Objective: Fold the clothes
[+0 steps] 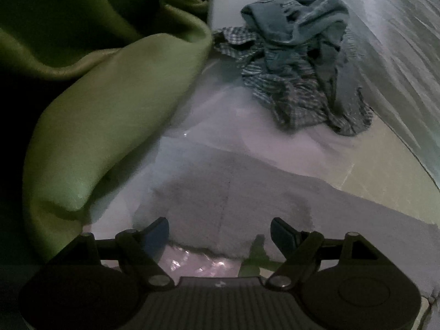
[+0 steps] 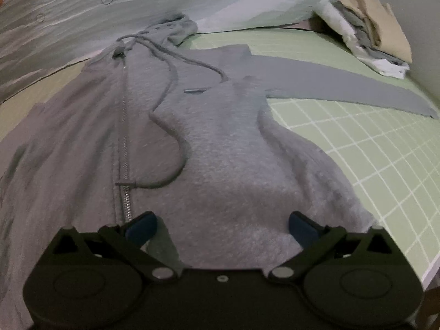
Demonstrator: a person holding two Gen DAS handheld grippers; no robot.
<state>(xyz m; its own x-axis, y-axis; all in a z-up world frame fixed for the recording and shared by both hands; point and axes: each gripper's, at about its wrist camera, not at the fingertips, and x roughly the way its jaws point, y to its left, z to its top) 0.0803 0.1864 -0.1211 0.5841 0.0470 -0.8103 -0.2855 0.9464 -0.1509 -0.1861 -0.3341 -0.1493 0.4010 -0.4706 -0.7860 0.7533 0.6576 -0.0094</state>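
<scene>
both jaws wide over grey hoodie; no readable writing

Home bedroom, laundry on a bed.
Green grid-pattern sheet, carrot-print quilt behind it, folded stack of clothes by the wall, crumpled clothes pile, green curtain-like fabric.

Grey zip hoodie lies flat, front up, filling centre & left of the right wrist view; zip closed, running up left of centre; drawcords loop across chest, hood bunched at top. One sleeve stretched out to upper right. Crumpled pile of clothes (teal over plaid) upper right, left wrist view. Folded stack top right, right wrist view.
</scene>
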